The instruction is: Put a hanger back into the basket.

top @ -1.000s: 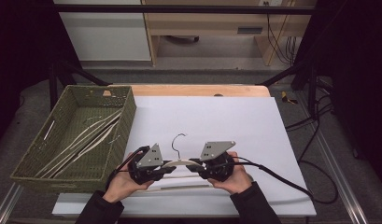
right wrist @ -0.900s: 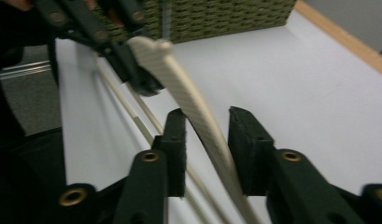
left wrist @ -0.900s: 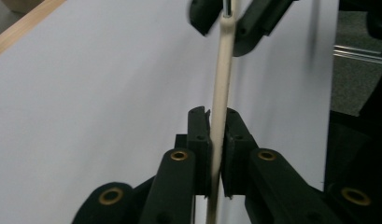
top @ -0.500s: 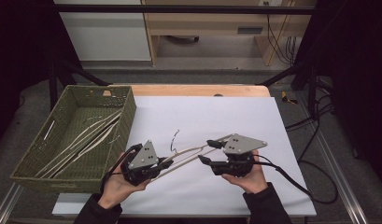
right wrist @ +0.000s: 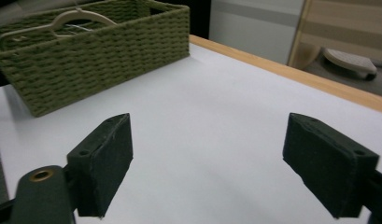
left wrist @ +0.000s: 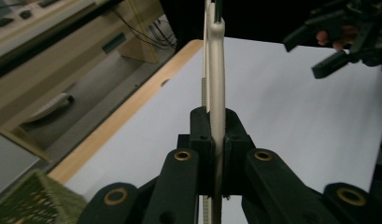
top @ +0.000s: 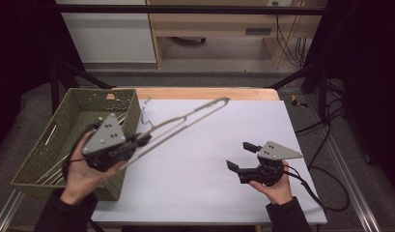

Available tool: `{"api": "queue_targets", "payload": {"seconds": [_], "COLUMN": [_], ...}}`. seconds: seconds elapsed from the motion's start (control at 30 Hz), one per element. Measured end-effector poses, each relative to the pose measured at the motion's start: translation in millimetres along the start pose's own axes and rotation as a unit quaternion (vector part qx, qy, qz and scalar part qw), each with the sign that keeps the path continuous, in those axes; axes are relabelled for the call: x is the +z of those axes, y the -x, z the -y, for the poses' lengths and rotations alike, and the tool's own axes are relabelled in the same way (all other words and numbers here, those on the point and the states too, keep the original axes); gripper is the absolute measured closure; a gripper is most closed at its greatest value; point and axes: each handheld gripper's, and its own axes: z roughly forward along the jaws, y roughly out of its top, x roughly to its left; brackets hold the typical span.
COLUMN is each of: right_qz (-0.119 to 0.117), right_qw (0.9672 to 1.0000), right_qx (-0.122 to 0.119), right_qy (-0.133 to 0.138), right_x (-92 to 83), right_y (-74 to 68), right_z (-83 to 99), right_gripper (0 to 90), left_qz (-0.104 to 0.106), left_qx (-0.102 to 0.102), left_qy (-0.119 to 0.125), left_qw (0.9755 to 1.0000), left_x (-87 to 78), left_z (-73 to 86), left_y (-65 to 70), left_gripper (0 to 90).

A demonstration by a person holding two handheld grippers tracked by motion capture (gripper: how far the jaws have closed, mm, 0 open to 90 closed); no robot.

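High view, left of centre: left gripper (top: 137, 141) clamped on one end of a cream clothes hanger (top: 185, 121), held clear of the tabletop (top: 204, 193), long body slanting toward upper centre of the frame, metal hook (top: 145, 107) showing just beside the basket's near corner. Left gripper view, centre: same hanger (left wrist: 216, 84) pinched edge-on between both jaws, running straight up the frame. High view, lower right: right gripper (top: 238, 155) held low over the tabletop, well apart from the hanger. Right gripper view: jaws spread wide, having just been opening, nothing between them but bare white surface.

Step in hand, as judged: one-handed carry of the hanger toward the green woven basket (top: 40, 164) at left of frame, several pale hangers already lying inside.

Next move, as judged:
- Swing the free end over the basket rim.
- Align the hanger lengthwise with those inside.
- Lower before releasing, to avoid catching the hook on the weave or rim.
- Keep the right gripper clear.
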Motion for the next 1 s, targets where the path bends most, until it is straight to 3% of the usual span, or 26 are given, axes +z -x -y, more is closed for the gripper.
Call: {"api": "queue_targets", "payload": {"seconds": [0.2,0.4,0.57,0.7,0.9,1.0], "right_qz": [0.012,0.020,0.019,0.020,0.018,0.018], "right_qw": [0.9994,0.9988,0.9987,0.9987,0.9985,0.9984], "right_qx": [0.022,0.030,0.030,0.029,0.030,0.029], "right_qy": [-0.023,-0.032,-0.037,-0.037,-0.042,-0.044], "right_x": [-0.3,0.8,2.5,2.6,4.8,5.2], "right_y": [9.8,14.2,13.6,14.2,13.7,13.9], "right_z": [14.8,21.2,22.2,23.0,24.1,24.3], "right_gripper": [12.1,10.4,10.2,10.2,10.2,10.2], "left_qz": [-0.050,-0.094,-0.142,-0.169,-0.200,-0.198], "left_qx": [-0.009,-0.025,-0.034,-0.052,-0.079,-0.088], "left_qy": [-0.008,-0.014,-0.041,-0.041,-0.075,-0.090], "left_qw": [0.9987,0.9951,0.9884,0.9833,0.9738,0.9721], "left_x": [-29.8,-53.3,-58.5,-60.6,-54.4,-48.9], "left_z": [4.2,22.4,45.5,70.9,115.1,135.0], "left_y": [-45.1,-87.1,-117.5,-136.0,-150.6,-151.6], "left_gripper": [85.8,85.8,85.7,85.7,85.7,85.7]}}
